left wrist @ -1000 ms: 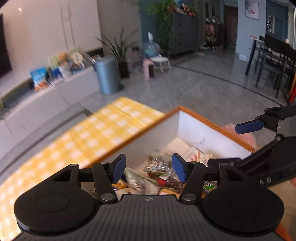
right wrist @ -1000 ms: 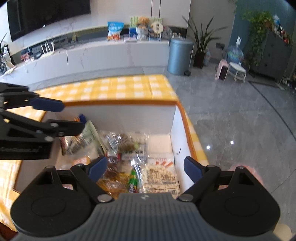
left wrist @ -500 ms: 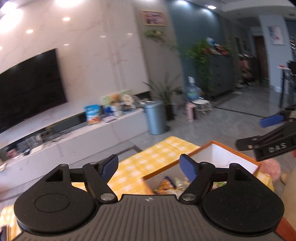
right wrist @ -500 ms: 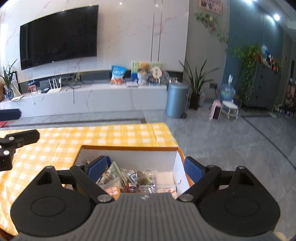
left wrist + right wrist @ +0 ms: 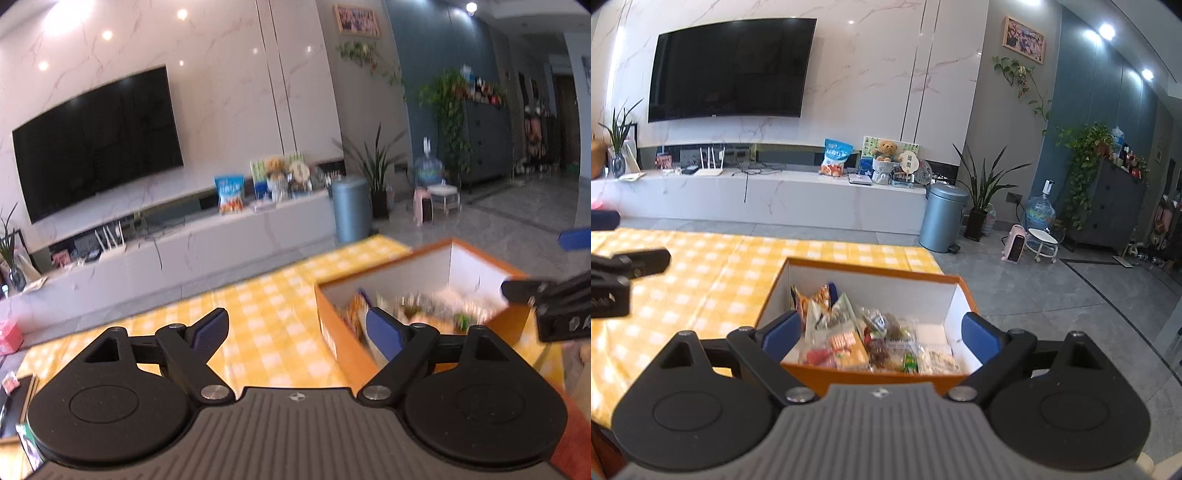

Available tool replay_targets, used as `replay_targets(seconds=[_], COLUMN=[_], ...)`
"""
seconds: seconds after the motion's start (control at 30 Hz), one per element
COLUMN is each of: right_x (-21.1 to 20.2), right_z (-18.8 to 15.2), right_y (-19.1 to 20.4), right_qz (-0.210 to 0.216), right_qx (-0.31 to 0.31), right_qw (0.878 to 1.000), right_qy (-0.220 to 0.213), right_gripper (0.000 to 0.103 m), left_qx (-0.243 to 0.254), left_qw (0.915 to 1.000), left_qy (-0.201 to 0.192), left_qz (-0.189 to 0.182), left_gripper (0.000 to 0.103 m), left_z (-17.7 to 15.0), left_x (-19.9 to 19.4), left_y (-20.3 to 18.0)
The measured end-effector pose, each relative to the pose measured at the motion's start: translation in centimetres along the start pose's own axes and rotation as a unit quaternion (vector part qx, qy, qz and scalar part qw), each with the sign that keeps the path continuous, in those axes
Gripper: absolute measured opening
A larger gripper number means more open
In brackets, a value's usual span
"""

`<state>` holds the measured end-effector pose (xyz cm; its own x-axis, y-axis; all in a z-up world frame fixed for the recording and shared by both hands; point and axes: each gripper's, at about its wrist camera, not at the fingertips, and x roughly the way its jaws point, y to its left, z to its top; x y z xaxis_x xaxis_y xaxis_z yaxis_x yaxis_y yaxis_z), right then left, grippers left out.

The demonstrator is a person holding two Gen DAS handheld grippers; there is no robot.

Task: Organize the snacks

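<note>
From my seat I see a yellow checked tablecloth (image 5: 701, 280), with a TV console (image 5: 775, 199) and grey bin (image 5: 943, 218) beyond. My left gripper (image 5: 295, 332) is opening wide, empty; my right gripper (image 5: 882, 334) is spread, empty. The orange box (image 5: 875, 376) sits at the table's right end, full of jumbled snack packets (image 5: 864, 332).

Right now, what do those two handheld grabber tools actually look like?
Both match: the left gripper and right gripper each have a ribbed grey body with a small emblem, two round black discs, black linkage bars with silver screws, and blue finger pads. White lettering marks one side. No cables or sleeves show.
</note>
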<state>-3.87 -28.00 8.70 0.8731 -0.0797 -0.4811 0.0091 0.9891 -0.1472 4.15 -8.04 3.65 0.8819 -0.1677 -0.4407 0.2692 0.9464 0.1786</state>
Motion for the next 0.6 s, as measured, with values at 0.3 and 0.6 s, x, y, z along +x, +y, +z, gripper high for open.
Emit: replay_targets(seconds=[0.3, 0.6], right_x=[1.3, 3.1], right_z=[-2.3, -3.9], right_y=[-0.4, -0.8], right_qz=[-0.006, -0.007], right_qx=[0.033, 0.045], right_qw=[0.999, 0.997], right_qy=[0.035, 0.067], right_gripper=[0.092, 0.091], left_qx=[0.001, -0.001], left_qw=[0.9983, 0.9968], left_qy=[0.054, 0.076], left_qz=[-0.021, -0.025], left_gripper=[0.099, 0.099], left_z=[-2.8, -4.4], left_x=[1.5, 1.2], left_y=[-1.3, -2.0])
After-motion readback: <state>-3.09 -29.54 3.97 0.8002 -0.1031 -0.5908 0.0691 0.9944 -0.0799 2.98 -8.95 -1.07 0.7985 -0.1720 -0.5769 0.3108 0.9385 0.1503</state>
